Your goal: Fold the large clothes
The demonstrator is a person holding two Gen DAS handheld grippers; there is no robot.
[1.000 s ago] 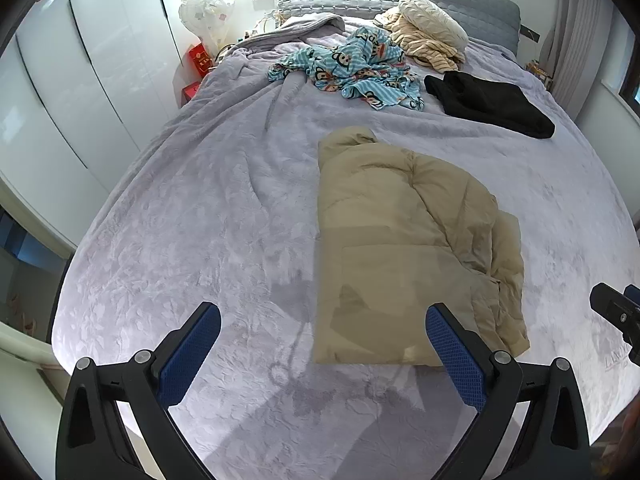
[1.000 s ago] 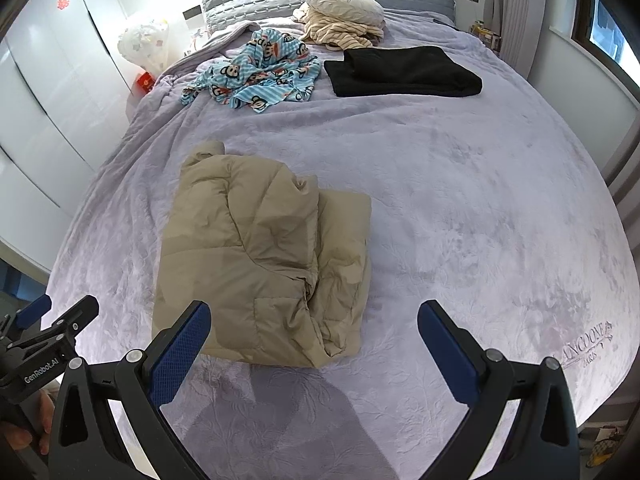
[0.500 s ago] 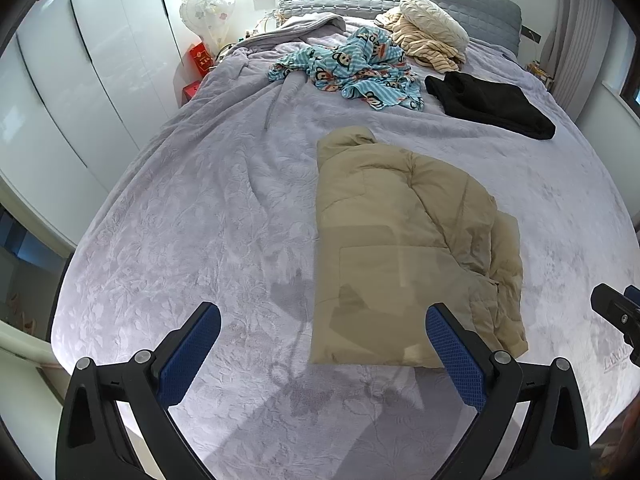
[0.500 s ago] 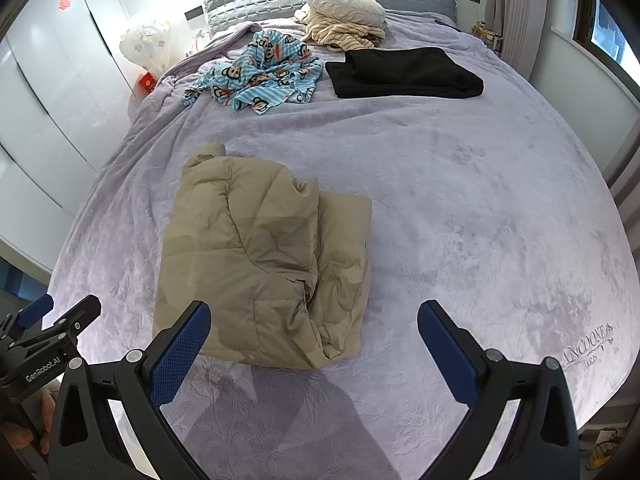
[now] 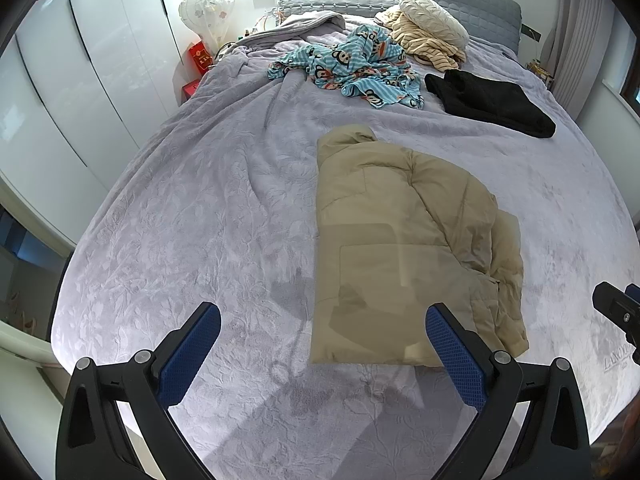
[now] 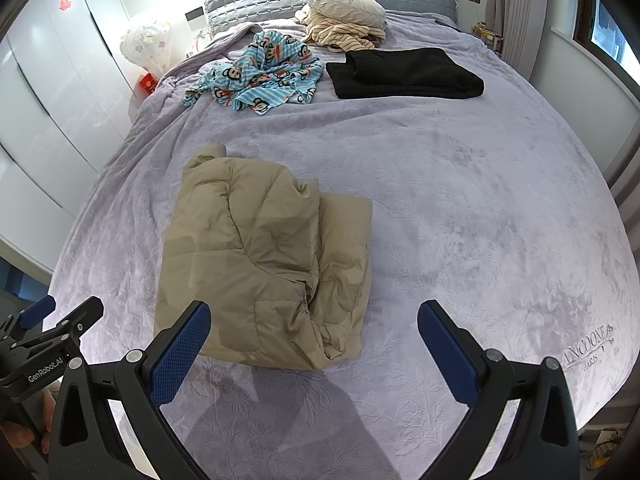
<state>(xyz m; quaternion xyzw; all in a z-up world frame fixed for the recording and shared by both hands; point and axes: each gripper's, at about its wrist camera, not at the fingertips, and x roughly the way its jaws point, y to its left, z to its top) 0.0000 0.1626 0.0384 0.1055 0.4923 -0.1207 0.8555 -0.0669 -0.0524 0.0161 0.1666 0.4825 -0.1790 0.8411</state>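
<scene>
Both sets of jaws stand wide apart and hold nothing: my left gripper (image 5: 323,334) hangs over the near edge of the bed (image 5: 192,208), and my right gripper (image 6: 314,336) hovers beside it with bare purple blanket between its pads. The tan puffer jacket (image 6: 260,264) lies near the foot of the bed, already doubled lengthwise, its collar end pointing toward the headboard and a looser, rumpled layer bunched along its right side. I judge the next fold to be the risky part. Padded fabric like this looks slippery and springy, so a pinch that catches only the top layer would likely peel it open and undo the fold already made. If my two grippers lift unevenly, the bulk could slump sideways into that rumpled edge and leave a lopsided bundle. Dragging rather than lifting might also ruck up the soft blanket beneath. The monkey-print garment (image 6: 260,74) and the folded black garment (image 6: 404,74) lie well apart, near the pillows, so I expect no snagging there.
</scene>
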